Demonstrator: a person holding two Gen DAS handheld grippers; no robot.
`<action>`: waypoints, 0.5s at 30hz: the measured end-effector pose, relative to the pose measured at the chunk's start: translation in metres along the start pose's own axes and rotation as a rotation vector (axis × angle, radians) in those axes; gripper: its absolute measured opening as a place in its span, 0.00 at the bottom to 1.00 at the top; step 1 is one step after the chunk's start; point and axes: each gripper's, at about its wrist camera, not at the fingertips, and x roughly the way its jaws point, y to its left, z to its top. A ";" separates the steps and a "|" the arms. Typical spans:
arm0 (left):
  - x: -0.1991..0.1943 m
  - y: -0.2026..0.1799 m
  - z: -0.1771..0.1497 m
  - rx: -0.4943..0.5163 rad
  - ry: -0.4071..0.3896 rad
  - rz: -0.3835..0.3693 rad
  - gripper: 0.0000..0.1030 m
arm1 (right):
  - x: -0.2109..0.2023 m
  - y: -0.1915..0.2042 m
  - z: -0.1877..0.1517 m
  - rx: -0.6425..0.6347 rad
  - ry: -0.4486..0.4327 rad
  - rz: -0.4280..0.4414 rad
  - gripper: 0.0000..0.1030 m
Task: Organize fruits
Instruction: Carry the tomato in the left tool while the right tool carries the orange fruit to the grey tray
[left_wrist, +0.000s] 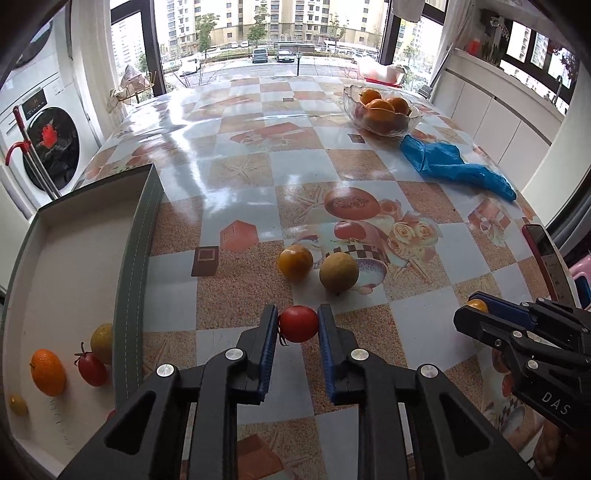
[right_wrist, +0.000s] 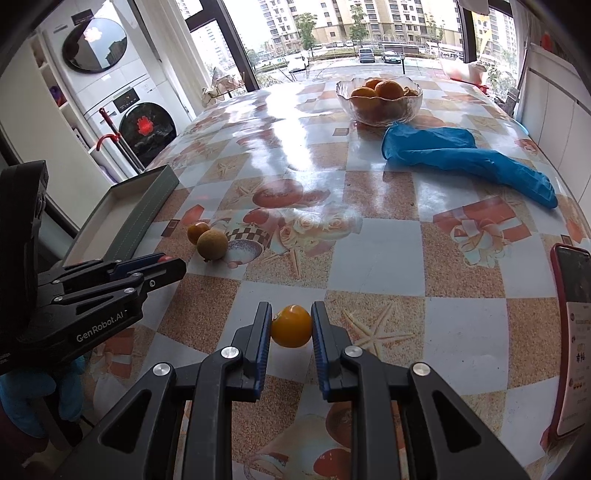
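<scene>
My left gripper (left_wrist: 297, 318) is shut on a red cherry tomato (left_wrist: 298, 325) just above the patterned tablecloth. My right gripper (right_wrist: 291, 317) is shut on a small orange-yellow fruit (right_wrist: 291, 326); in the left wrist view it shows at the right edge (left_wrist: 476, 305). A green box (left_wrist: 137, 258) with a white floor stands to the left and holds an orange (left_wrist: 48, 372), a red tomato (left_wrist: 92, 367), a yellow-green fruit (left_wrist: 102, 341) and a small yellow one (left_wrist: 17, 404). Loose on the table beyond the left gripper lie an orange-yellow fruit (left_wrist: 295, 262) and a tan round fruit (left_wrist: 338, 274).
A glass bowl (left_wrist: 399, 127) of oranges stands at the far right of the table, with a blue glove (left_wrist: 458, 168) lying in front of it. A phone in a red case (right_wrist: 572, 332) lies at the right edge. A washing machine (left_wrist: 48, 147) stands left of the table.
</scene>
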 end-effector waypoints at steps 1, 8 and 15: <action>-0.004 0.001 -0.001 -0.001 -0.007 -0.003 0.23 | 0.000 0.002 0.000 -0.003 0.002 0.000 0.23; -0.027 0.012 -0.002 -0.011 -0.059 -0.010 0.23 | -0.003 0.023 0.005 -0.036 0.003 -0.002 0.23; -0.049 0.037 -0.008 -0.064 -0.117 -0.014 0.23 | -0.007 0.050 0.010 -0.080 0.008 -0.001 0.23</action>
